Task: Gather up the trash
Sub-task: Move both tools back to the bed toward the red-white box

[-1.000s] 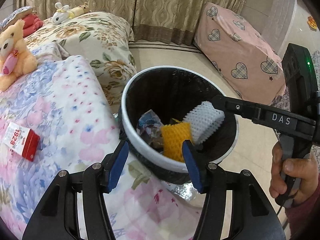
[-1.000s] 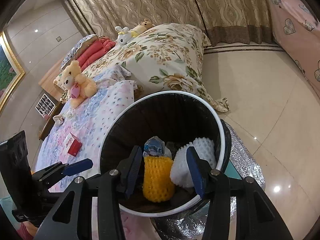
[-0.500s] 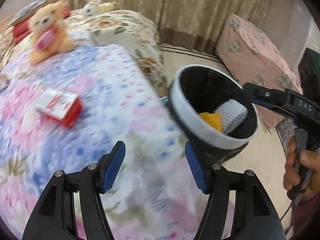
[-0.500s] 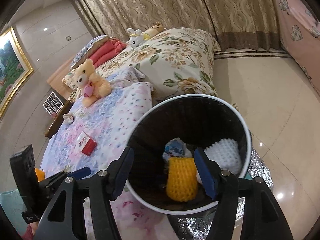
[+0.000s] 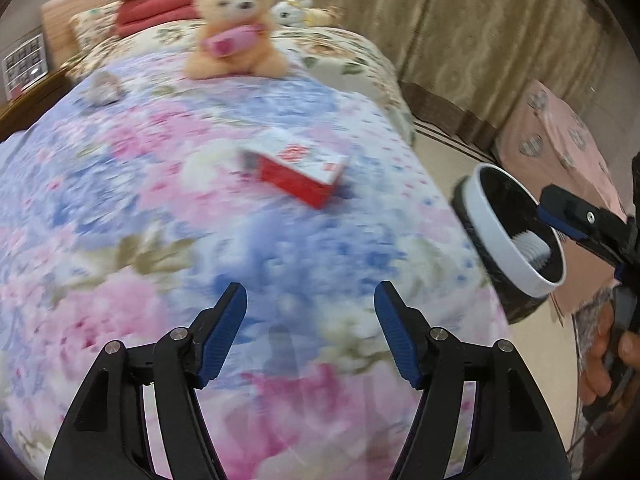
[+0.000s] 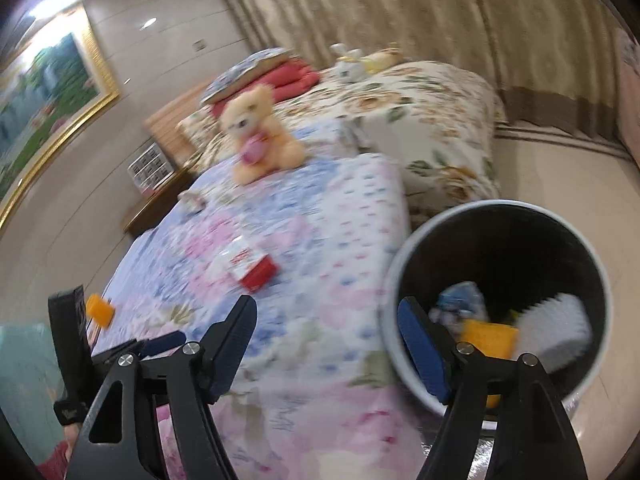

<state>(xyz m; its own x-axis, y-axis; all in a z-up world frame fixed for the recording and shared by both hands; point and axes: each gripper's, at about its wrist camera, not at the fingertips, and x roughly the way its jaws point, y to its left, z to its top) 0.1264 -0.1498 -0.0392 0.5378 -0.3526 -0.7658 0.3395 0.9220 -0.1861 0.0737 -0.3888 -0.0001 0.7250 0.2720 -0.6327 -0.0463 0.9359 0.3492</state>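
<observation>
A red and white carton [image 5: 298, 172] lies on the flowered bedspread [image 5: 160, 208], ahead of my open, empty left gripper [image 5: 310, 328]. It also shows in the right wrist view [image 6: 250, 264]. The black bin with a white rim [image 5: 496, 232] stands off the bed's right side; in the right wrist view the bin [image 6: 400, 276] holds a yellow foam net [image 6: 486, 338], a white foam net [image 6: 556, 332] and a blue wrapper [image 6: 460, 300]. My right gripper [image 6: 326, 344] is open and empty, over the bed's edge beside the bin.
A tan teddy bear [image 5: 236, 32] sits further up the bed, with a small crumpled item [image 5: 104, 88] to its left. Red cushions [image 5: 160, 4] and small plush toys [image 5: 296, 12] lie at the head. A pink heart-print seat [image 5: 560, 140] stands behind the bin.
Both grippers have swung left, away from the bin and over the bed. The carton is now in front of the left gripper. Both stay open.
</observation>
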